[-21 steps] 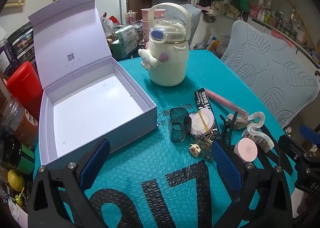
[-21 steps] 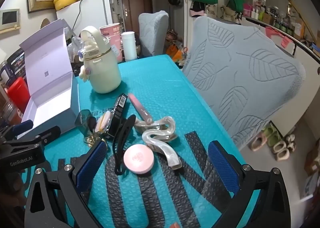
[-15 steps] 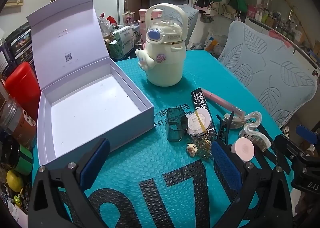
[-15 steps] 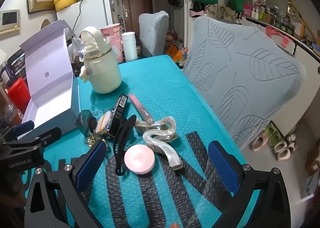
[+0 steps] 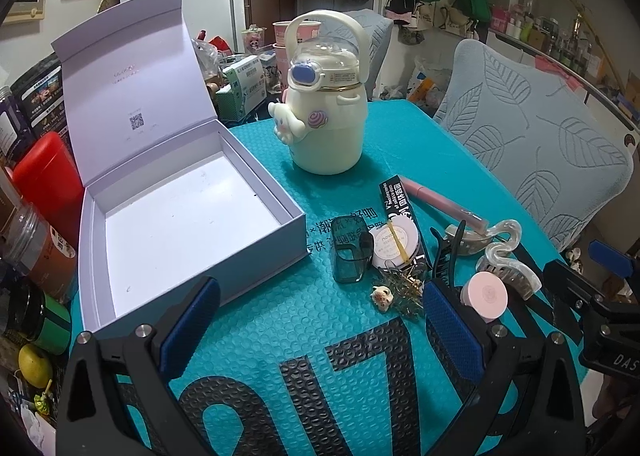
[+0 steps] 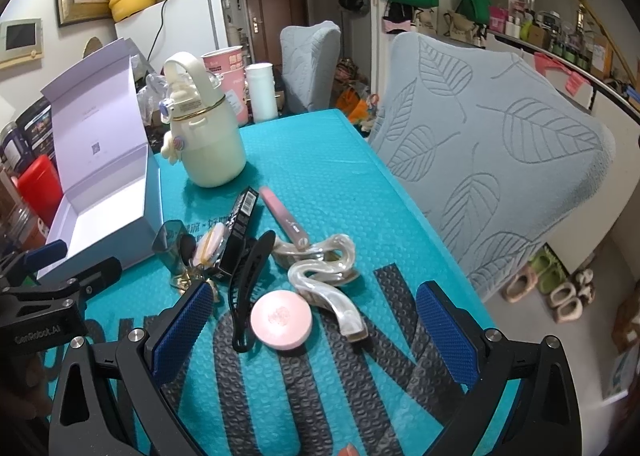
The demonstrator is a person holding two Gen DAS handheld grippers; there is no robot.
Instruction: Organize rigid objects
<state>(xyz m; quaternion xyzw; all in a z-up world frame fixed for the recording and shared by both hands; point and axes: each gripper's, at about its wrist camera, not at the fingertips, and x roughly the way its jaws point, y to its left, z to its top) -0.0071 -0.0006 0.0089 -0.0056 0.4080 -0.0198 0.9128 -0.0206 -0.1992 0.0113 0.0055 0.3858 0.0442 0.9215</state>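
An open lavender box [image 5: 188, 224] [image 6: 104, 212] with its lid up lies empty on the left of the teal mat. To its right is a pile of small items: a pink round compact [image 6: 281, 319] [image 5: 485, 294], a black hair clip [image 6: 250, 280], a pearly wavy claw clip [image 6: 328, 276] [image 5: 502, 260], a pink pen [image 6: 282, 216], a black slim carton [image 6: 242, 228] [image 5: 398, 200], a smoky clear cup [image 5: 350, 252] and a small charm [image 5: 382, 296]. My left gripper [image 5: 316, 324] is open above bare mat. My right gripper [image 6: 312, 324] is open, the compact lying between its fingers, untouched.
A cream bottle with a loop handle [image 5: 326, 112] [image 6: 204, 136] stands behind the pile. A leaf-patterned chair back [image 6: 492, 160] rises along the table's right edge. Jars and a red canister [image 5: 44, 184] crowd the left edge beside the box.
The left wrist view has shifted a little: the box, bottle and pile sit slightly further left and lower. The right view is almost the same. Both grippers stay open.
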